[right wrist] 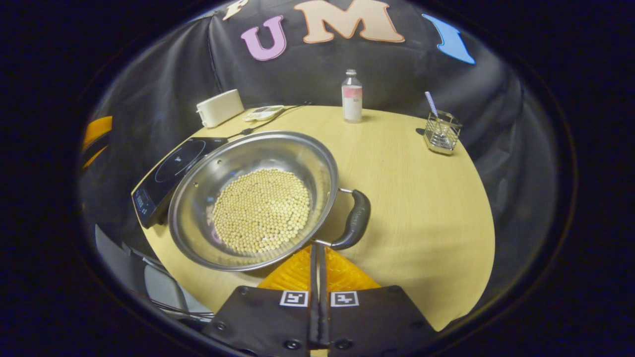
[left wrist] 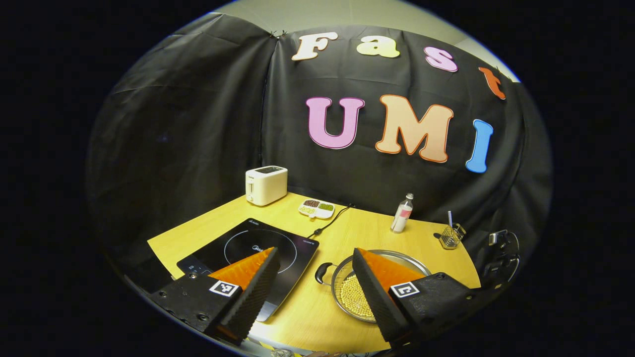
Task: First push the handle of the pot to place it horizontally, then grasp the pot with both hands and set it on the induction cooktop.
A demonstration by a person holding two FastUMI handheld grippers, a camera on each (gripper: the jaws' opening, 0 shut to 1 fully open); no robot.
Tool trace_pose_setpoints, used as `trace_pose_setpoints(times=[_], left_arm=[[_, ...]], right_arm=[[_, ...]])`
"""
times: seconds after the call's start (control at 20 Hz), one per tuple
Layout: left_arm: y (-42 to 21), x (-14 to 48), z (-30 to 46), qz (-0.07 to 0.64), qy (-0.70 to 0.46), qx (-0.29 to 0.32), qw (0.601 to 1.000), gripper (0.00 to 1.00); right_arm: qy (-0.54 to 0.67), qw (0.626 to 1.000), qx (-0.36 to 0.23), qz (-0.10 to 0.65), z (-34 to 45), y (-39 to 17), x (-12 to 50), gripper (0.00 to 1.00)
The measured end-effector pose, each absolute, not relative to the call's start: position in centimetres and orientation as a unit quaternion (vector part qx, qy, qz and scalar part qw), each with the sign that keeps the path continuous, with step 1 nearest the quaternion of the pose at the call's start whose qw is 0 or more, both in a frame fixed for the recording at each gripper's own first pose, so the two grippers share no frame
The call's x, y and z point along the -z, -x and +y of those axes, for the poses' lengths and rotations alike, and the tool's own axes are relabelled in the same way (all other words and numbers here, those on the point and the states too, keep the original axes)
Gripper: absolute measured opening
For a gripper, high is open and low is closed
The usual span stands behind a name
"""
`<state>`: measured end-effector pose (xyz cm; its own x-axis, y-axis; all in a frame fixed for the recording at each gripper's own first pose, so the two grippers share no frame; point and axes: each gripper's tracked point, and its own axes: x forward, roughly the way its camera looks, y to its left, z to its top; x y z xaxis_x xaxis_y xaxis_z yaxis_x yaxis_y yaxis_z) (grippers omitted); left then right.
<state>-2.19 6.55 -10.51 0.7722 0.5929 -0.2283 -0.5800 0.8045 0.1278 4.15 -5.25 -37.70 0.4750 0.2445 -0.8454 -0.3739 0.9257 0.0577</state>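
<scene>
Left gripper (left wrist: pixel 313 277) hovers jaws wide; right gripper (right wrist: pixel 317 250), jaws closed empty, seemingly touches the pot (right wrist: pixel 258 198) handle (right wrist: pixel 354 220).

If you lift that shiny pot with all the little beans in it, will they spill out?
Probably not, if it stays level: the pot has tall metal walls and the beans only cover its bottom. Tilted, they would likely roll and pile to one side, since they look small and round. The pot seems stiff, and its side handle gives tongs something to hold.
</scene>
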Motion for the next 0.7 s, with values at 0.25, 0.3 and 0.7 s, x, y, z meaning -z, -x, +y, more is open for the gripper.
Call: trace_pose_setpoints(times=[0.25, 0.3, 0.7], left_arm=[[2.4, 10.8, 6.4, 0.132, -0.02, -0.308, 0.942, 0.91], [2.3, 11.0, 6.3, 0.135, -0.015, -0.304, 0.943, 0.96], [-0.3, 12.2, 7.9, 0.157, -0.006, -0.24, 0.958, 0.96]], right_arm=[[0.062, 0.859, -0.168, 0.479, -5.6, -4.0, 37.4, 0.0], [0.063, 0.862, -0.164, 0.476, -5.8, -3.9, 37.0, 0.02], [0.029, 0.889, -0.107, 0.443, -6.4, -4.1, 32.0, 0.11]])
